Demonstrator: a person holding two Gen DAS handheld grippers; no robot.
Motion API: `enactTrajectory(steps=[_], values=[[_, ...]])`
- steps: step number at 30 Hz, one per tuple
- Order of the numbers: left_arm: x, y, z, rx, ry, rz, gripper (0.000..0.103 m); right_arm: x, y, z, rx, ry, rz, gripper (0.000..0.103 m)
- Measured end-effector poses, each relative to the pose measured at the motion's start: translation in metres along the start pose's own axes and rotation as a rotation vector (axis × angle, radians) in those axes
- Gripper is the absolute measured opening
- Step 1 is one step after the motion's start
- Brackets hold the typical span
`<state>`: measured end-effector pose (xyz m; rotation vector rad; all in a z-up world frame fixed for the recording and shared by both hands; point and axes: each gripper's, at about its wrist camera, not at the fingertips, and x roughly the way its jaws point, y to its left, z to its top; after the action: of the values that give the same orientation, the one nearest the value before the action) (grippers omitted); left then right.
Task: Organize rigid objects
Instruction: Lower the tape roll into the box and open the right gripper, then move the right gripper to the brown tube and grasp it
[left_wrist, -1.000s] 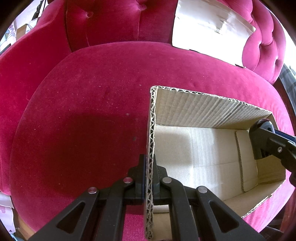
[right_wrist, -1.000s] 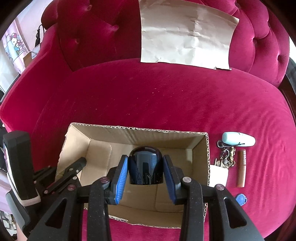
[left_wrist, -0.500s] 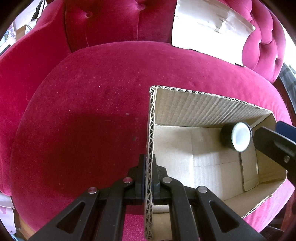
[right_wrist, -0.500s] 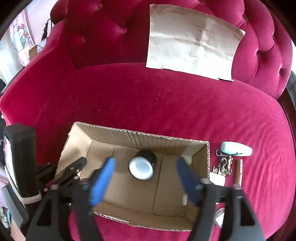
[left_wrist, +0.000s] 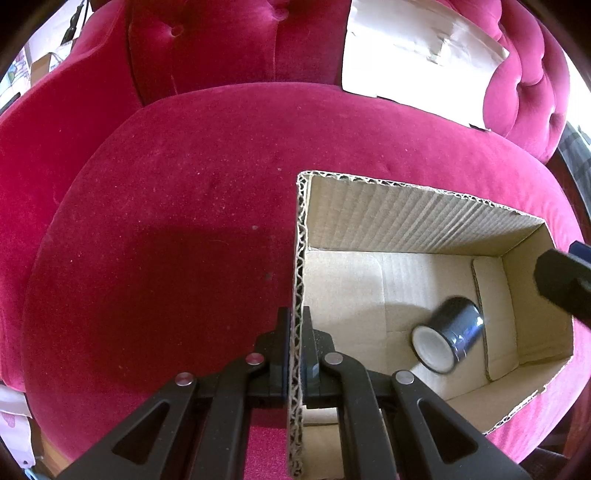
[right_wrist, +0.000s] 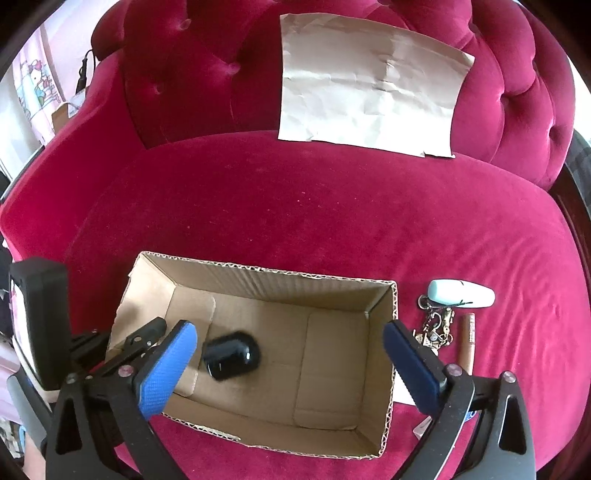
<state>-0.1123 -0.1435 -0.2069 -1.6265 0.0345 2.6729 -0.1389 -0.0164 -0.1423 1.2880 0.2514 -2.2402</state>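
Below opening hand-held gripper (right_wrist: 290, 360): jar (right_wrist: 231, 354)

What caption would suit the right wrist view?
Opening right gripper above cardboard box where a black jar lies; keys wait beside it.

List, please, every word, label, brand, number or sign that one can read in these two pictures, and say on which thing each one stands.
None can be read.
Black jar in the cardboard box: no label shows, and it is blurred.
Pale blue tube: one small dark mark, too small to read.
Brown stick: no legible print.
Brown paper: blank.
Cartoon cloth at the left edge: a drawing, no words.
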Motion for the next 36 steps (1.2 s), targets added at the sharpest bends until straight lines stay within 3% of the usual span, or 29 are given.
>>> enactTrajectory(steps=[9,21,36], values=[[0.001,0.0,-0.001,0.007,0.004,-0.001,0.004,-0.019,-0.024,0.003,0.033,-0.041,-0.036,0.103],[0.001,0.0,-0.002,0.017,-0.003,-0.001,0.003,-0.036,-0.088,0.005,0.115,-0.075,-0.152,0.103],[0.001,0.0,-0.001,0.023,-0.009,0.003,0.003,-0.022,-0.152,-0.015,0.171,-0.003,-0.255,0.103]])
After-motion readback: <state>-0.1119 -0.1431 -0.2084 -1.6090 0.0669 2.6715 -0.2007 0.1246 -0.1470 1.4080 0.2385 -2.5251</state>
